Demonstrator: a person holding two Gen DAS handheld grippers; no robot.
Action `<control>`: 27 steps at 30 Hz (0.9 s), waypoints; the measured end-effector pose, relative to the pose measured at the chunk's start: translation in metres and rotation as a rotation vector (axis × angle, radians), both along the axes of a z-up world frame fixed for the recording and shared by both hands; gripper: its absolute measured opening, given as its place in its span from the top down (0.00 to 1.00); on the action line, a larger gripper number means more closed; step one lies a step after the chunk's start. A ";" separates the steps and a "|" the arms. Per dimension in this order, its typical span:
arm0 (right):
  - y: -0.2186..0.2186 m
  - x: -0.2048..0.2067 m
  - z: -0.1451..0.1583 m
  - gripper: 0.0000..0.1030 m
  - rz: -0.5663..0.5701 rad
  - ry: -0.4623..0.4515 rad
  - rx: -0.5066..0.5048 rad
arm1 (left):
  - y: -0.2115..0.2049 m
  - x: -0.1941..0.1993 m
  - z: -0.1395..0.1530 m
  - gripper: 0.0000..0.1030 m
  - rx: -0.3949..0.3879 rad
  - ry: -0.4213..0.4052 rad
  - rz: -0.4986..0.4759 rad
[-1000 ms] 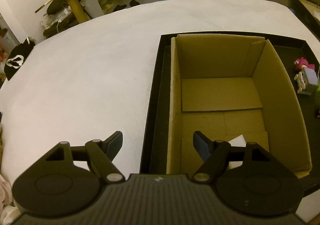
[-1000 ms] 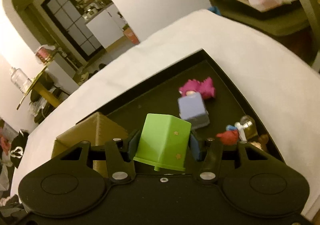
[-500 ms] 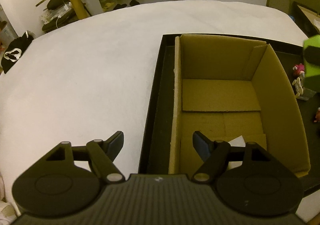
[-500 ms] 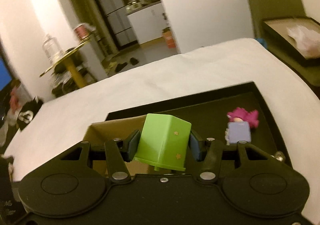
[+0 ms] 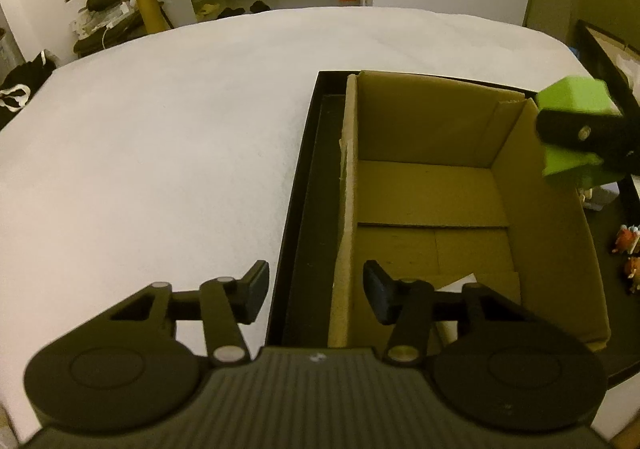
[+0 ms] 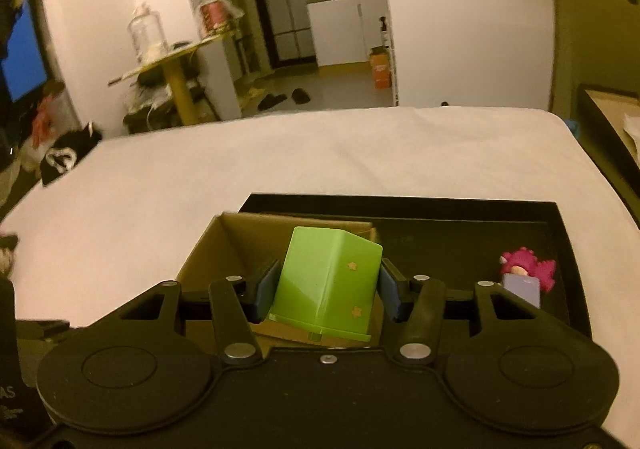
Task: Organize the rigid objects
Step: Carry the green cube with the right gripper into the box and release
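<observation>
An open cardboard box (image 5: 432,201) stands at the left end of a black tray (image 5: 312,185) on a white table. My left gripper (image 5: 316,291) hangs over the box's near left corner. Its jaws are closing, with the box's left wall and the tray rim between the fingers (image 5: 376,293), and the pads are not pressing on either. My right gripper (image 6: 328,289) is shut on a green block (image 6: 328,281) with small stars. It holds the block above the cardboard box (image 6: 240,245). In the left wrist view the green block (image 5: 572,105) hovers over the box's far right wall.
A pink-haired figure (image 6: 524,269) with a lilac body lies in the black tray (image 6: 440,217) to the right of the box. Small orange figures (image 5: 626,245) sit further along the tray. A white paper slip (image 5: 460,283) lies on the box floor. White table surface (image 5: 160,169) spreads to the left.
My left fingers have drawn closer together around the box's left wall. My right gripper has carried the green block leftward over the box and rolled level.
</observation>
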State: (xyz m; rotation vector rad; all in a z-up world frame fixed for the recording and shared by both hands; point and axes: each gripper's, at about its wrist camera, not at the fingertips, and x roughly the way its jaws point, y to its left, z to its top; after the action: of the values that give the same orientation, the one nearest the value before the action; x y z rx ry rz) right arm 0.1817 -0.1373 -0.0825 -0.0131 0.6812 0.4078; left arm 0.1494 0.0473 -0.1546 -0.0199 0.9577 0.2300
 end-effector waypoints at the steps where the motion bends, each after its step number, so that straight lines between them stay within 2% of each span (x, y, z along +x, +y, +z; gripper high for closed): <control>1: 0.005 0.000 -0.001 0.50 0.012 -0.002 -0.026 | 0.001 -0.001 0.000 0.54 -0.006 -0.003 0.001; 9: 0.036 -0.005 -0.007 0.50 0.119 0.009 -0.182 | 0.006 -0.001 -0.002 0.71 -0.054 -0.009 -0.006; 14: 0.048 -0.012 -0.009 0.50 0.155 -0.003 -0.236 | 0.004 -0.002 -0.003 0.81 -0.073 -0.017 -0.029; 19: 0.056 -0.015 -0.007 0.49 0.175 -0.023 -0.248 | 0.004 -0.003 -0.003 0.91 -0.097 -0.024 -0.041; 27: 0.054 -0.017 -0.002 0.46 0.192 -0.025 -0.267 | 0.005 -0.005 -0.002 0.91 -0.097 -0.028 -0.034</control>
State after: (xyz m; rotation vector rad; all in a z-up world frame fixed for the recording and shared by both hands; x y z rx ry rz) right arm 0.1646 -0.0830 -0.0846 -0.3382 0.7085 0.4979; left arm 0.1449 0.0524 -0.1570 -0.0955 0.9397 0.1515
